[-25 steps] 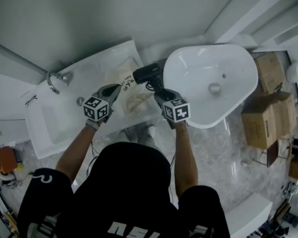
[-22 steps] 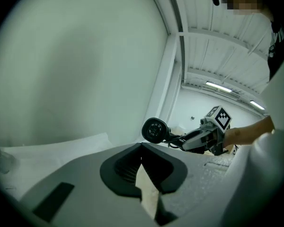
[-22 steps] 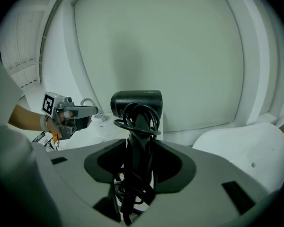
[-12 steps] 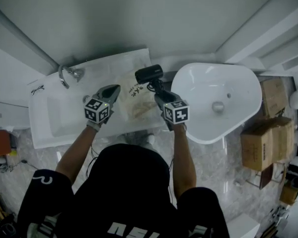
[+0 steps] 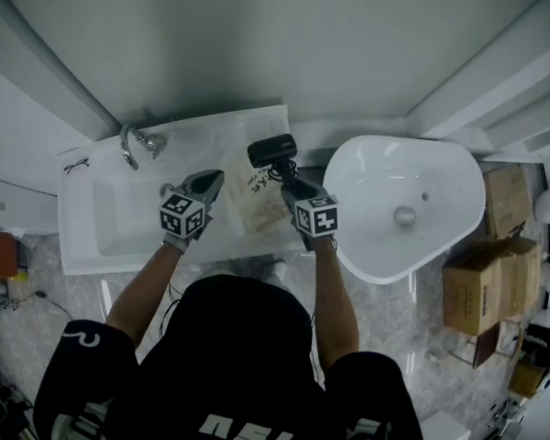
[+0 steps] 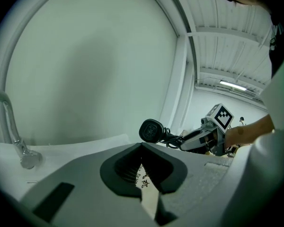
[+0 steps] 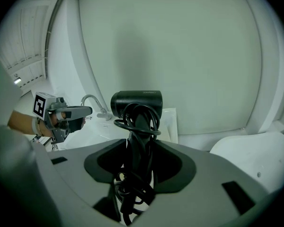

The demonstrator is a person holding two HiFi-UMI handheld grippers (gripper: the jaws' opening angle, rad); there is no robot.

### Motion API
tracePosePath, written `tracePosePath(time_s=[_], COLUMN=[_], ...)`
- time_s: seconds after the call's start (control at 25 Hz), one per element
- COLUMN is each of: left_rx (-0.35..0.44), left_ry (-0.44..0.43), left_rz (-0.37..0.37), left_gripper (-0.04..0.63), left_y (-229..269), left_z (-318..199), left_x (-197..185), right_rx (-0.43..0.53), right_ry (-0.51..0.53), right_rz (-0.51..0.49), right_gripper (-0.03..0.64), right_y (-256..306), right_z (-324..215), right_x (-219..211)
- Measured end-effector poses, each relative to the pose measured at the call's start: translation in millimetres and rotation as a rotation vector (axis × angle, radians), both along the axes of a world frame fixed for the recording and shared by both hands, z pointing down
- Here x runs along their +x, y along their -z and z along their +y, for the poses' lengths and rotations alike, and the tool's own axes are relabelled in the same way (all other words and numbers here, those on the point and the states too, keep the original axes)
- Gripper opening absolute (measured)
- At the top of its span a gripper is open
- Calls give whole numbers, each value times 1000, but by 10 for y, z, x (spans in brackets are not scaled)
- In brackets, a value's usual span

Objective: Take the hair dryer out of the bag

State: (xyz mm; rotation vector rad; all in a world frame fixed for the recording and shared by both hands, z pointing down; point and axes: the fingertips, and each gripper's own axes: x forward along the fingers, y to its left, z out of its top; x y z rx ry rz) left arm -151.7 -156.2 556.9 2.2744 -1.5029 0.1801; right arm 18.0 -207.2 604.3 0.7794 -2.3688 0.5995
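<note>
A black hair dryer (image 5: pixel 272 149) with its cord wound round the handle is held above the counter, outside the bag. My right gripper (image 5: pixel 287 183) is shut on that handle and cord (image 7: pixel 136 141); the dryer's round head (image 7: pixel 136 103) points up beyond the jaws. The translucent printed bag (image 5: pixel 257 204) lies on the white counter between my two grippers. My left gripper (image 5: pixel 213 180) is shut on the bag's left edge, and a thin printed strip of the bag (image 6: pixel 144 183) shows between its jaws. From the left gripper view the dryer (image 6: pixel 151 130) and the right gripper (image 6: pixel 189 140) are ahead on the right.
The white counter (image 5: pixel 101 246) holds a sunken sink with a chrome faucet (image 5: pixel 133 143) at the left. A large white oval tub (image 5: pixel 412 200) stands on the right, with cardboard boxes (image 5: pixel 481 278) beyond it. A pale wall rises right behind the counter.
Both grippers have shifted sideways along the counter, the right one carrying the dryer and the left one keeping hold of the bag's edge. The jaws have not changed.
</note>
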Motion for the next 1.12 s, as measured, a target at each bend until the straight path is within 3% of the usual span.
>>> tracePosePath(time_s=[0.56,1.12], left_rx=[-48,-100], left_ry=[18,-31], left_rz=[18,36], left_gripper=[-2,-2], left_y=[-266,-490], left_z=[1,-107], left_x=[-431,-392], right_rx=[-73,-154], right_ry=[-13,-72], right_rz=[114,236], right_gripper=[178,178], right_y=[-701,-1453], right_z=[-83,-39], right_x=[-396,-259])
